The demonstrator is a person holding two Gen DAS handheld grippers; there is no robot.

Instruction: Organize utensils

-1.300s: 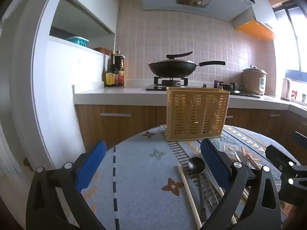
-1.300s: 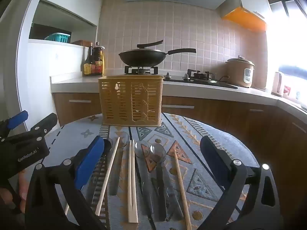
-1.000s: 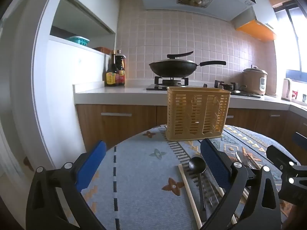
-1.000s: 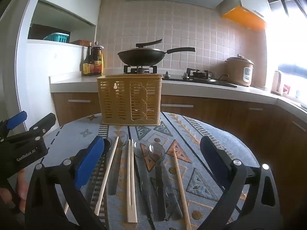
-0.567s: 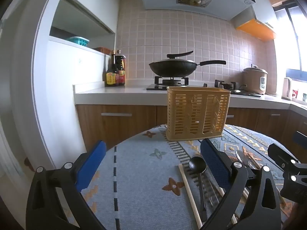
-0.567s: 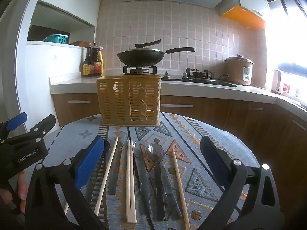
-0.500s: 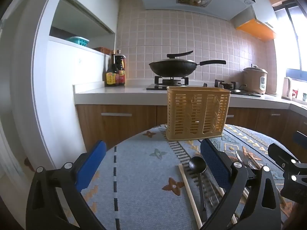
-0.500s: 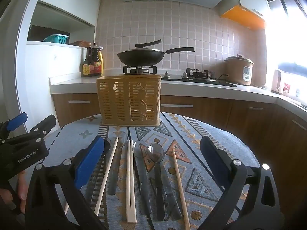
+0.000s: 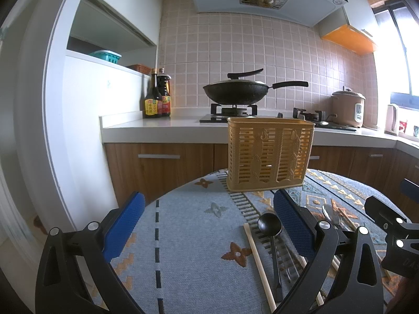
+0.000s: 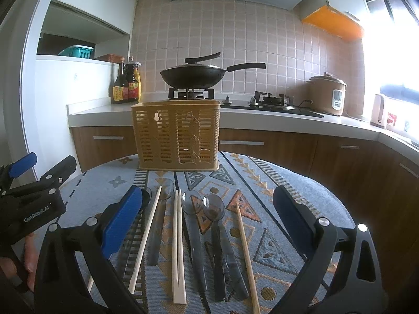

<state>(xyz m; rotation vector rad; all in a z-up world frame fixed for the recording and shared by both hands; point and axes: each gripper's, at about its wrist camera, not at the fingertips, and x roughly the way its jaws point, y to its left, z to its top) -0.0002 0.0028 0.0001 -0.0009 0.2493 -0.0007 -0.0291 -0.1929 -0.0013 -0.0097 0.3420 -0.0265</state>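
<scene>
So nothing's been picked up yet, looks like the very start; both grippers hang over the round table [image 10: 309, 183] with its patterned cloth, jaws spread wide and empty. In the right wrist view the right gripper [image 10: 207, 209] frames the whole lineup in the lower middle of the frame: a pair of chopsticks [image 10: 178, 246] lying side by side, a loose chopstick [image 10: 145, 240] to its left, another loose one [image 10: 246, 256] to its right, and dark translucent spoons [image 10: 214, 230] between them; all flat on the cloth, handles toward the camera. The orange slotted utensil basket [image 10: 178, 136] stands upright at the far edge of the table, centre frame, seemingly with nothing in it. The left gripper [image 9: 207, 225] is off to the lower left of that view, released too; in its own view a black spoon [image 9: 271, 233] lies just inside its right finger.

My guess for the next move: drop one gripper onto a single piece, probably the paired chopsticks, pinch near the middle, then lift and tip it end-down into the basket; thin flat stuff on cloth, so the fingers need to get really low.
</scene>
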